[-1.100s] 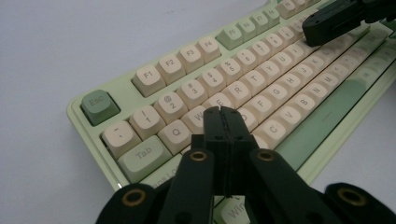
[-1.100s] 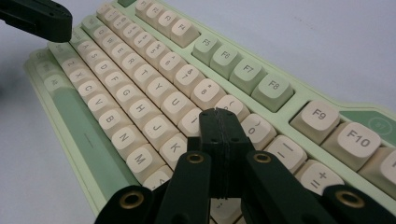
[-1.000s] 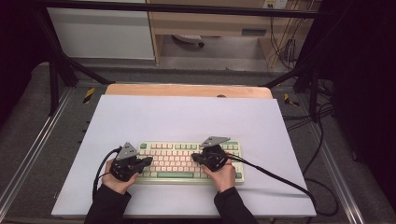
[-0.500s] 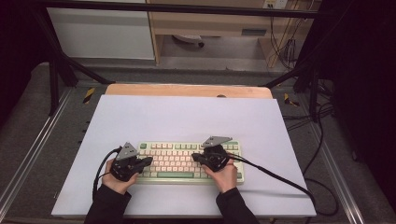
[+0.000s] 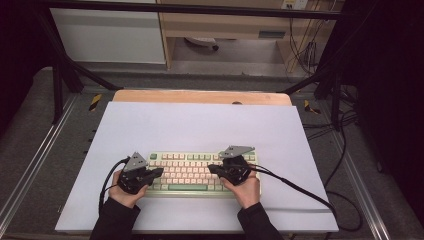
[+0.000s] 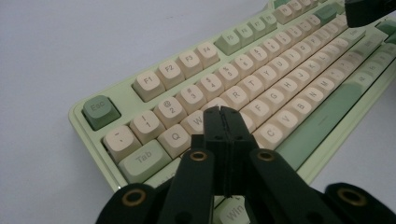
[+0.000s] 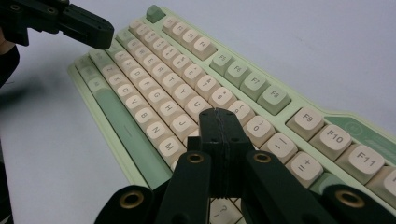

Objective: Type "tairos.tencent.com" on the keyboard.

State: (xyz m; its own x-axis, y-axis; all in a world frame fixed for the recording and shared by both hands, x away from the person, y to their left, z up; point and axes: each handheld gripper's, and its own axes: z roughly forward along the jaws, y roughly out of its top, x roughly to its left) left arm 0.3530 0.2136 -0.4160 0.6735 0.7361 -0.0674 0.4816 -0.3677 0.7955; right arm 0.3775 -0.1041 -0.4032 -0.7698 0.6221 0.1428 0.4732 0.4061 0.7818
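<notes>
A pale green keyboard (image 5: 192, 172) with cream and green keys lies near the front of the table. My left gripper (image 5: 159, 172) hovers over its left end, jaws shut with nothing between them. In the left gripper view the shut tips (image 6: 221, 112) sit just above the W and E keys of the keyboard (image 6: 280, 79). My right gripper (image 5: 212, 169) is over the right half, also shut and empty. Its tips (image 7: 218, 114) hang above the keys near J and K of the keyboard (image 7: 154, 79). The left gripper (image 7: 88, 28) appears far off in the right gripper view.
A white sheet (image 5: 200, 125) covers the wooden table (image 5: 200, 96). Black cables (image 5: 300, 190) trail from the grippers across the sheet to the right. Metal frame rails (image 5: 30, 165) run along both sides. A desk and tangled wires (image 5: 300, 45) stand beyond the far edge.
</notes>
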